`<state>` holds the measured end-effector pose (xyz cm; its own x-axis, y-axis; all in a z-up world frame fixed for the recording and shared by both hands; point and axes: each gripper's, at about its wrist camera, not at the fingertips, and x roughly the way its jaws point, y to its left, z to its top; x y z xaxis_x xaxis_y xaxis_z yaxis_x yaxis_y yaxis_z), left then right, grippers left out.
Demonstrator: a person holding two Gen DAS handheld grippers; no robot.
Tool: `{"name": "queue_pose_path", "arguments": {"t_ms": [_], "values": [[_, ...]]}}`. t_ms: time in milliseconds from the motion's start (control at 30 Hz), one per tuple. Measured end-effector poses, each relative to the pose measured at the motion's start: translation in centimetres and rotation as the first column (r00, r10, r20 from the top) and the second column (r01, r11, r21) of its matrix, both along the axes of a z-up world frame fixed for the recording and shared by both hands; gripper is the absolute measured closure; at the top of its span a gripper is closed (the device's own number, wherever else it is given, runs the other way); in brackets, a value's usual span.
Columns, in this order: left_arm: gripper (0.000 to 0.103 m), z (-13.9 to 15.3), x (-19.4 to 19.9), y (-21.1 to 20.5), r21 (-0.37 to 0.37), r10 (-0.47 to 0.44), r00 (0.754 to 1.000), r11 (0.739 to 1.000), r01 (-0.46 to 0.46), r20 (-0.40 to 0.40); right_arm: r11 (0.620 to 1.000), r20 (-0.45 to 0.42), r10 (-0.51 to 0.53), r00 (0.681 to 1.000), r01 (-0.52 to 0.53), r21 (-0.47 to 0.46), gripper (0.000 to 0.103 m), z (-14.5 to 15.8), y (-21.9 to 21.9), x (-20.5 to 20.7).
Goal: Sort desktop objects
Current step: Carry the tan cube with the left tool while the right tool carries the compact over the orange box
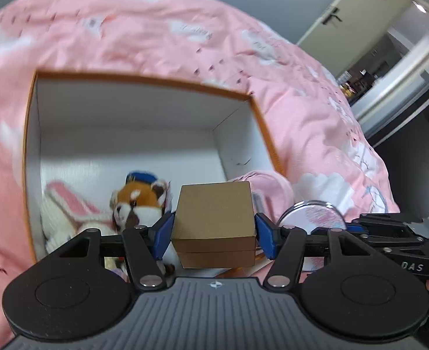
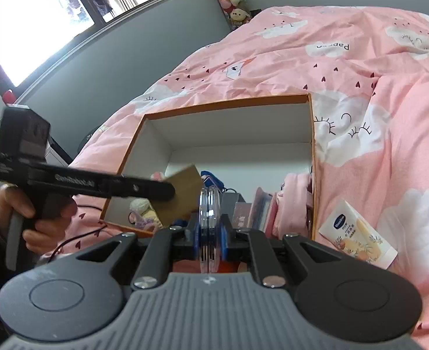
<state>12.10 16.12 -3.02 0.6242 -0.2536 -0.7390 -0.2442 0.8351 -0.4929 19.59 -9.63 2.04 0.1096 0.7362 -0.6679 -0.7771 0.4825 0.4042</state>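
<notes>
My left gripper (image 1: 214, 230) is shut on a small brown cardboard box (image 1: 214, 213), its blue pads pressing both sides, above the near edge of a big open storage box (image 1: 144, 80) with an orange rim and white inside. My right gripper (image 2: 210, 233) is shut on a round clear disc case (image 2: 209, 204), seen edge-on over the same storage box (image 2: 229, 103). In the right wrist view a hand (image 2: 13, 204) holds the left gripper (image 2: 167, 189) with the brown box (image 2: 185, 186). The disc case (image 1: 310, 215) and right gripper (image 1: 345, 229) show at the left wrist view's right.
Inside the storage box lie a red panda plush (image 1: 138, 201), a white and pink bunny plush (image 1: 68, 213) and pink items (image 2: 293, 201). A white cream packet (image 2: 357, 233) lies on the pink bedding (image 2: 360, 58) right of the box. A thin cord (image 2: 77, 236) trails near the hand.
</notes>
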Motion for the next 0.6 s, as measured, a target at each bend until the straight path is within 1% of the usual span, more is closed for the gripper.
{"name": "queue_pose_path", "arguments": {"t_ms": [100,233,367,433,500,600], "values": [[0.034,-1.4,0.0,0.6,-0.048,0.037,0.999,0.998,-0.037,-0.017,1.000,-0.009,0.002,1.000,-0.002,-0.005,0.088,-0.5,0.6,0.8],[0.034,-2.7,0.0,1.3,-0.091,0.085,0.996,0.992,-0.088,-0.035,1.000,-0.023,0.010,1.000,-0.010,-0.012,0.088,-1.1,1.3,1.3],[0.034,-3.3,-0.5,1.9,-0.101,0.131,0.990,0.986,-0.136,-0.049,1.000,-0.023,0.017,1.000,-0.018,-0.021,0.088,-1.4,1.9,1.7],[0.034,-3.3,-0.6,1.7,-0.083,0.138,0.989,0.986,-0.143,-0.057,0.999,-0.024,0.019,1.000,-0.020,-0.025,0.088,-1.6,2.1,2.0],[0.034,-3.1,-0.7,1.3,-0.048,0.146,0.987,0.988,-0.149,-0.061,0.999,-0.025,0.020,0.999,-0.020,-0.028,0.088,-1.8,2.3,2.1],[0.034,-2.4,-0.6,-0.1,0.054,0.134,0.990,0.990,-0.131,-0.052,0.999,-0.023,0.021,1.000,-0.022,-0.034,0.088,-2.0,2.5,2.2]]}}
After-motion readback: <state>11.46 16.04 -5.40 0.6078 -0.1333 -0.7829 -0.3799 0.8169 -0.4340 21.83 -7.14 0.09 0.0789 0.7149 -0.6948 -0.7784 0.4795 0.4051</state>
